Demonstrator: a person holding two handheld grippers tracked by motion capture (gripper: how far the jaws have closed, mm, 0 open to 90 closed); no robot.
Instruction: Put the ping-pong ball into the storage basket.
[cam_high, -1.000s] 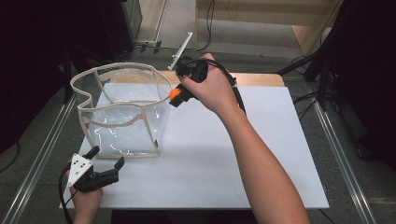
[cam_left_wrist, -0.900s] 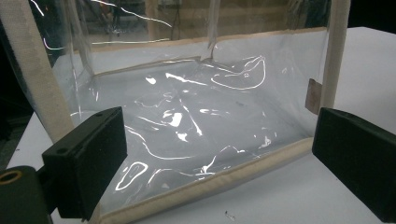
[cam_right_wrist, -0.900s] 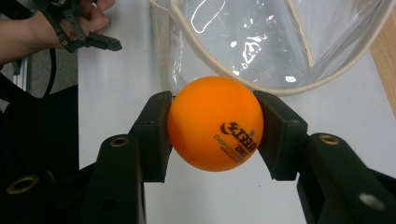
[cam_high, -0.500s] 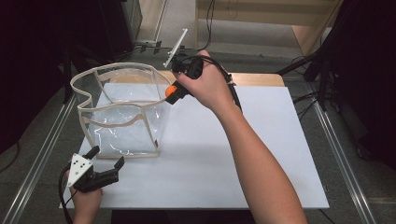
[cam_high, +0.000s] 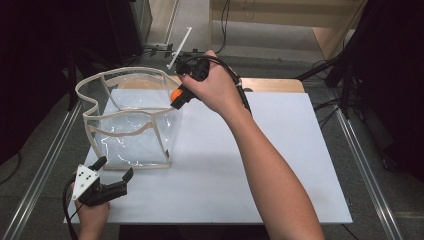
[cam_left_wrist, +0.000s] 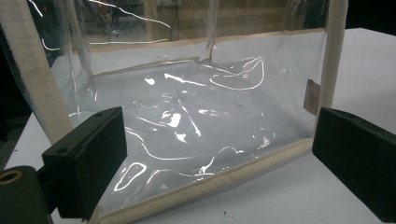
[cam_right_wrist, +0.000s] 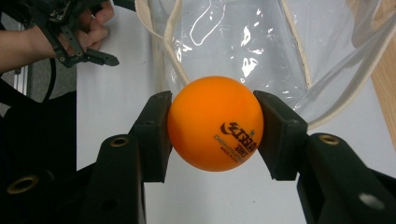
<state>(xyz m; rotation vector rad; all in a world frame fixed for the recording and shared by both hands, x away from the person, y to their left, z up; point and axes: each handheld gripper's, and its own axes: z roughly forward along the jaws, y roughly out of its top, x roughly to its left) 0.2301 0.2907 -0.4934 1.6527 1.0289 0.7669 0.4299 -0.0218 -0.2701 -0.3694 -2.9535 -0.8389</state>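
An orange table-tennis ball (cam_right_wrist: 215, 123) with black print sits squeezed between the black pads of my right gripper (cam_right_wrist: 214, 135). In the high view that gripper (cam_high: 176, 97) hangs at the right rim of a clear plastic bag with cream trim (cam_high: 130, 117), the ball (cam_high: 175, 94) just above the rim. The bag (cam_left_wrist: 187, 116) stands open-topped on the white table. My left gripper (cam_high: 114, 173) rests low at the front left corner, jaws apart and nothing between them, pointing at the bag's near wall. In the right gripper view the left gripper (cam_right_wrist: 100, 57) shows at the top left.
The white table top (cam_high: 260, 165) stretches wide to the right of the bag. Metal rails (cam_high: 42, 165) run along both table sides. A thin white rod (cam_high: 180, 46) sticks up behind the right hand. Dark floor and cables lie beyond the far edge.
My right hand has shifted slightly left toward the bag's rim with the ball still gripped. The left gripper has stayed put.
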